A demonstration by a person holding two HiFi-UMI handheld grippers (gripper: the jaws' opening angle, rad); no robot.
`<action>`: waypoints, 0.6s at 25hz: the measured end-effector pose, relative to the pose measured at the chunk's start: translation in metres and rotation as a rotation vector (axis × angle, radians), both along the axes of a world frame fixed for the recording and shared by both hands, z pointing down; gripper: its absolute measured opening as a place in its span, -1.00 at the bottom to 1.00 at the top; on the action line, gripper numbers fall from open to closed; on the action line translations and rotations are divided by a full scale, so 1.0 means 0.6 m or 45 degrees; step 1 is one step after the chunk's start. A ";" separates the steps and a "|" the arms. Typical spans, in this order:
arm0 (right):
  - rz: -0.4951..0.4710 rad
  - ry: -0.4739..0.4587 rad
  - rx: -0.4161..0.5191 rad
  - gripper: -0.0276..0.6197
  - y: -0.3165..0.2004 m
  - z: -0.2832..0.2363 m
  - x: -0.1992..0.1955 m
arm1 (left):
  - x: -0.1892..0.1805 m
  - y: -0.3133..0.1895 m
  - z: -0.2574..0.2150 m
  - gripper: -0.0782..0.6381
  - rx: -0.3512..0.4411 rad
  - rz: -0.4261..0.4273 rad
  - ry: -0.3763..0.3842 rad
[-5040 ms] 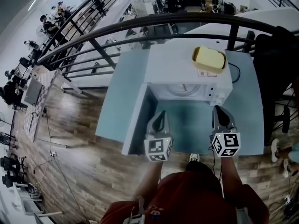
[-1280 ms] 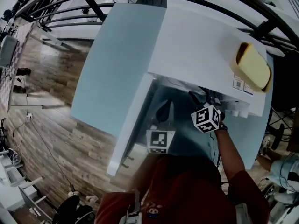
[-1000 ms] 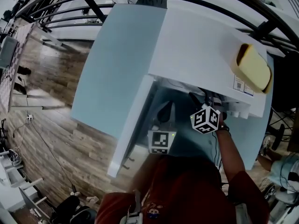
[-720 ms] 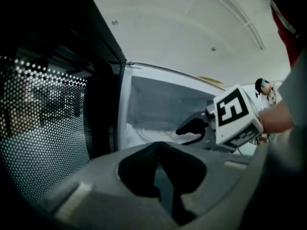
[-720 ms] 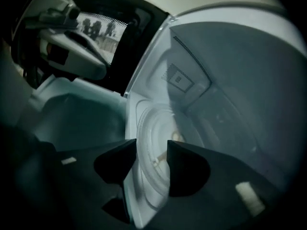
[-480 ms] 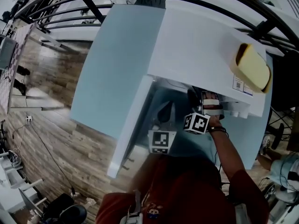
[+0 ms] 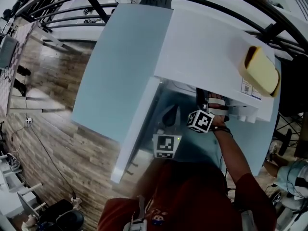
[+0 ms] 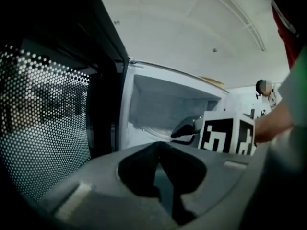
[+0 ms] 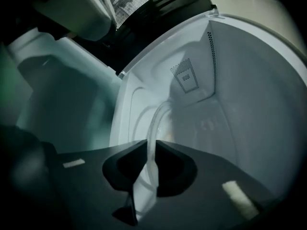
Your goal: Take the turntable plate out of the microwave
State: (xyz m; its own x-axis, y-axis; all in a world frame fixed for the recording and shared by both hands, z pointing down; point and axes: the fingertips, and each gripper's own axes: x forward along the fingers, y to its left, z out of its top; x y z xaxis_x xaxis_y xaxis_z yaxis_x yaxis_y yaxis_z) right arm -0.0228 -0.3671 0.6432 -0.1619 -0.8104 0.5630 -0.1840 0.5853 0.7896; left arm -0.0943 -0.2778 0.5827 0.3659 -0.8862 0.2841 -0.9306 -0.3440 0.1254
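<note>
Microwave cavity [image 9: 230,80] | right tool [image 9: 150,147] just closed on plate [image 9: 156,121] | head view: hidden

A pale blue-green worktop [image 7: 122,57] stands on a wood-plank floor [image 7: 53,134]. A white microwave [image 7: 207,42] sits directly on it toward the right side, its door [image 7: 137,129] swung open to the left over the worktop's near edge. The worktop's left part lies bare.
</note>
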 end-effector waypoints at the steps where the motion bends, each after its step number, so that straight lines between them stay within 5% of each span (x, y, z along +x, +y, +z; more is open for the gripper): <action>1: 0.004 0.003 -0.005 -0.81 0.002 0.002 -0.001 | 0.000 0.000 -0.001 -0.78 0.001 0.001 0.003; 15: -0.002 -0.053 -0.055 -0.84 0.046 -0.007 -0.008 | 0.003 0.021 -0.010 -0.78 0.009 0.002 -0.010</action>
State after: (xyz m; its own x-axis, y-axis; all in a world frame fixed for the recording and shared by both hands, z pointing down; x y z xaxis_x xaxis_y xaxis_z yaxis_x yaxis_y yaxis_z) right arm -0.0278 -0.3395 0.6388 -0.1872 -0.7854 0.5900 -0.2155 0.6188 0.7554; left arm -0.0927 -0.2653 0.5769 0.3649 -0.8877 0.2807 -0.9310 -0.3460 0.1160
